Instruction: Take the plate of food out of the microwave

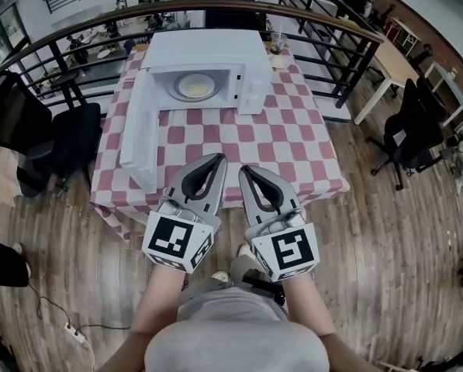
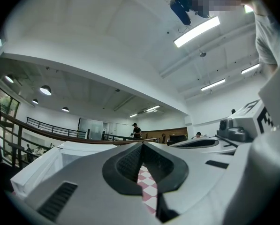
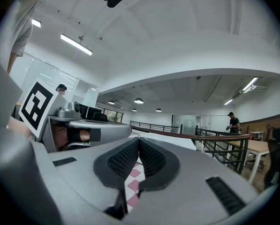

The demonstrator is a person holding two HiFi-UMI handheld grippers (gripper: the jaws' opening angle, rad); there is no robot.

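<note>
Plate of food: not yet out. It sits inside the cavity of the microwave, straight ahead of both claws and well apart from them. Left gripper: jaws closed tip to tip, nothing held. In the left gripper view only pink-and-white checked cloth shows through the hollow behind the meeting tips. Right gripper: same state, jaws together and empty, with the same cloth showing through the hollow in the right gripper view. The two claws are held side by side, roughly level, both pointing at the microwave. From the head view their tips appear to lie over the near edge of the table. Bare checked cloth fills the stretch between the tips and the appliance, with nothing in the way. The microwave door stands fully open, swung out ahead and to the left of the left gripper, so the cavity mouth faces the claws unobstructed. Beyond the microwave is a curved railing, and black office chairs stand off to either side. Progress, as judged: access is done, since the door is open and the plate is exposed. Everything involving the plate itself remains. A claw must close the distance, spread its jaws, take the plate by the rim, draw it out level and set it down. Which claw will take it cannot be told from here. The plate looks shallow and pale, and its contents are too small to identify.
</note>
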